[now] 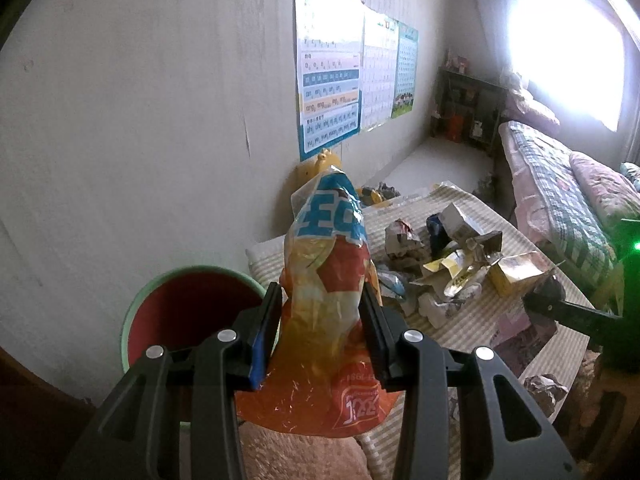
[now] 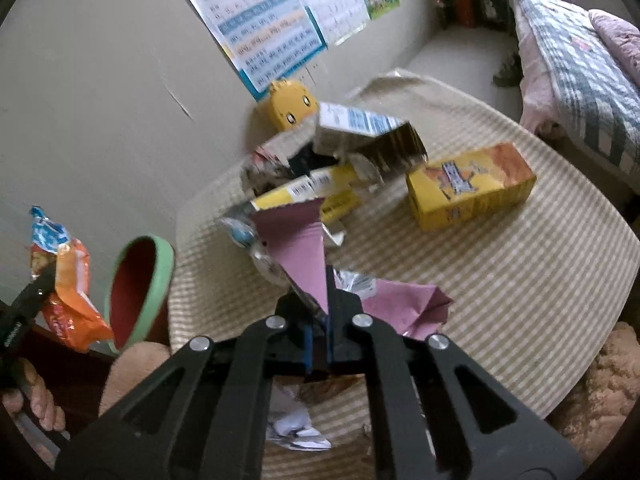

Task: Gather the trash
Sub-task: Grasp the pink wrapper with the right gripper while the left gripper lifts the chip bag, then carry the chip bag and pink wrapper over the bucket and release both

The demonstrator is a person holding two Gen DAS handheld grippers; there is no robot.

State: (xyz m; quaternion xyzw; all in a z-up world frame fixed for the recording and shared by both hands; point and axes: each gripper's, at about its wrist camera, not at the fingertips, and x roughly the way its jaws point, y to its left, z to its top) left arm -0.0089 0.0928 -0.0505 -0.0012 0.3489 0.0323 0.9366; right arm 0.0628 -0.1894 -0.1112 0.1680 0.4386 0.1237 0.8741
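Left wrist view: left gripper (image 1: 322, 312) clamped on orange snack bag (image 1: 328, 304), frame center, bag standing up between the jaws, green-rimmed bin (image 1: 132, 312) lower left just beside. Right wrist view: right gripper (image 2: 320, 316) pinched on pink paper scrap (image 2: 298, 256), center; yellow box (image 2: 472, 186) upper right on striped tablecloth (image 2: 500, 300).

Snack bag (image 1: 328, 280) glossy crinkled plastic; tablecloth (image 2: 500, 280) matt striped cloth; yellow box (image 2: 472, 186) smooth cardboard.
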